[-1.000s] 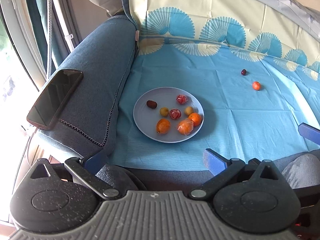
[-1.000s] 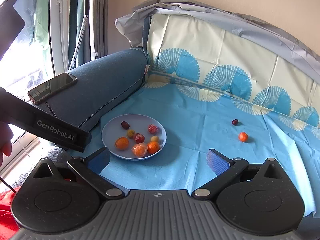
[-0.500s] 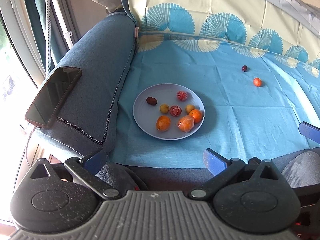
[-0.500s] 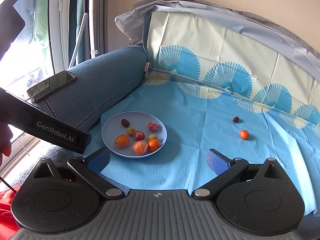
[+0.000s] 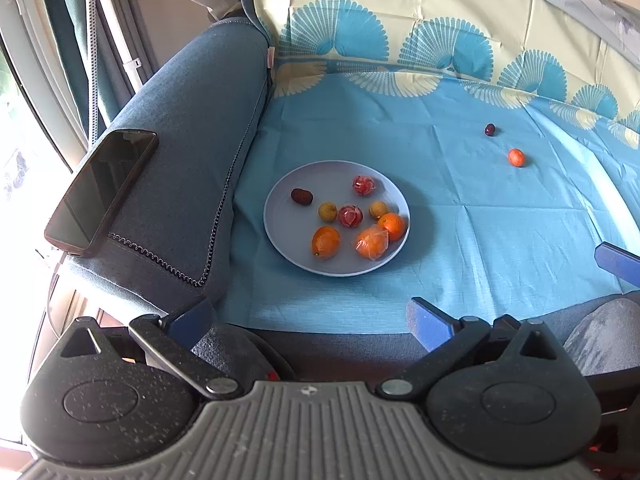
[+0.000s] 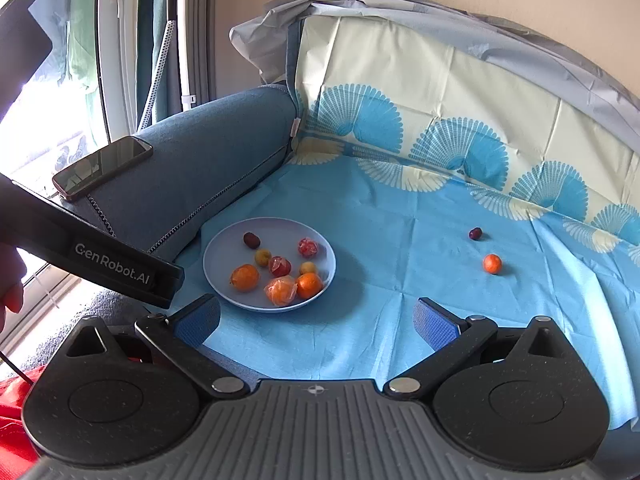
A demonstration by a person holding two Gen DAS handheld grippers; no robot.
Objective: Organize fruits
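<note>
On the blue cloth (image 6: 400, 280) that covers the sofa seat, a pale plate (image 6: 224, 248) lies near the left edge, beside the sofa arm (image 5: 192, 120), and it holds seven fruits. Two fruits are not yet collected: a small orange (image 6: 492, 263) and a dark plum (image 6: 475, 233), which lie close together toward the back right of the cloth, well apart from the plate. The right gripper (image 6: 316, 316) hangs above the front edge of the cloth with its fingers spread and nothing between them; the left gripper (image 5: 308, 312) is the same, open and empty, in front of the plate. I think the step now is to fetch the small orange with the right gripper. To do it well, it should come from above with the fingers wide on both sides of the fruit and close gently, because a round fruit on soft cloth can roll away. A phone (image 5: 100, 188) lies on the sofa arm and should not be touched.
</note>
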